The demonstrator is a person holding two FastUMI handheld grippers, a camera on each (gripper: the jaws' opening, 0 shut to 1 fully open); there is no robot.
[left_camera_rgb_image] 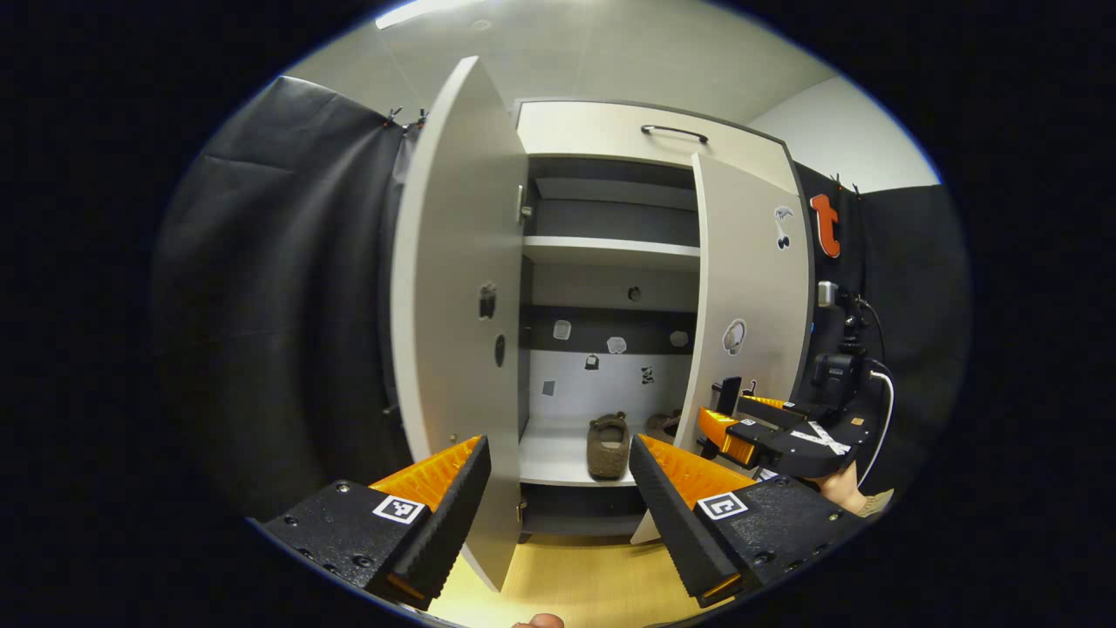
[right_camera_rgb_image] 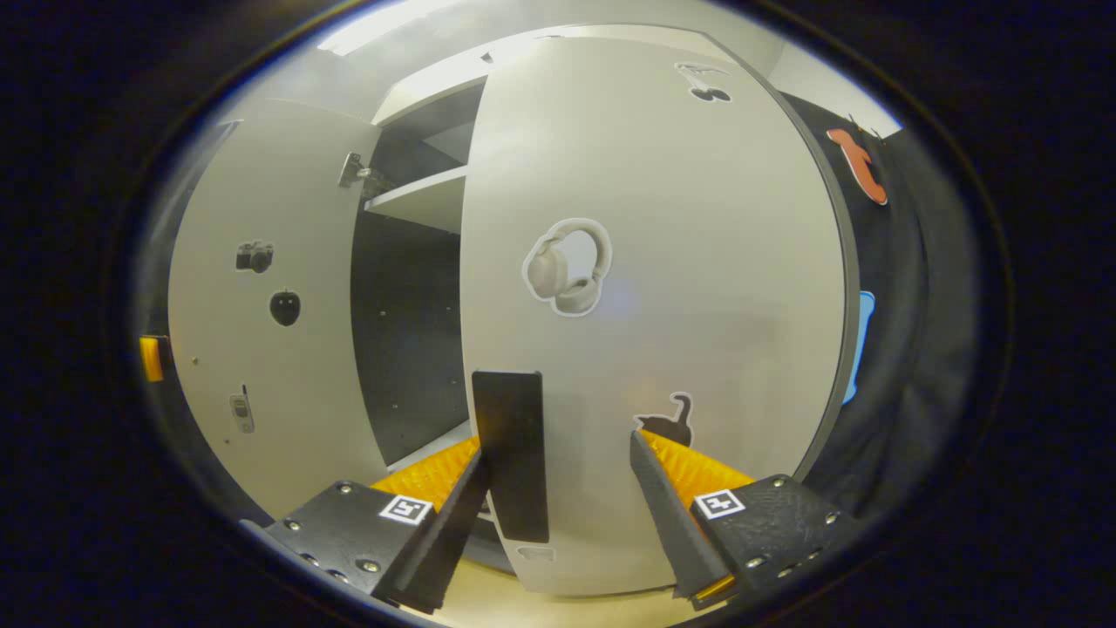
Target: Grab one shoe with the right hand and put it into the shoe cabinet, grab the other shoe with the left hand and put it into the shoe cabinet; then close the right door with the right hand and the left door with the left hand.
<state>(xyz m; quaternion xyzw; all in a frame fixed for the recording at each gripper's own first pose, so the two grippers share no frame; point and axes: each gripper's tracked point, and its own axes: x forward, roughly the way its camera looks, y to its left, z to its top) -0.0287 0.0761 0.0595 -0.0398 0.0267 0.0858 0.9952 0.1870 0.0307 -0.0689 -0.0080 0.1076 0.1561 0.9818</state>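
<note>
The white shoe cabinet [left_camera_rgb_image: 610, 131] stands with both doors swung out. On its bottom shelf lies a brown shoe [left_camera_rgb_image: 608, 445], and a second shoe [left_camera_rgb_image: 667, 421] shows partly behind the right door [left_camera_rgb_image: 750, 288]. My left gripper [left_camera_rgb_image: 558, 462] is open and holds nothing, in front of the opening and beside the left door [left_camera_rgb_image: 453, 288]. My right gripper [left_camera_rgb_image: 741, 427] is at the right door's lower edge. In the right gripper view, my right gripper [right_camera_rgb_image: 555, 449] is open around the black door handle [right_camera_rgb_image: 514, 453] on the right door [right_camera_rgb_image: 663, 262], which lies closer to its left finger.
Black cloth wall [left_camera_rgb_image: 279, 305] hangs left of the cabinet and more of it to the right. A hand [left_camera_rgb_image: 841, 490] holds the right gripper. Light wooden floor [left_camera_rgb_image: 575, 584] runs below the cabinet. The left door [right_camera_rgb_image: 270, 331] also stands open in the right gripper view.
</note>
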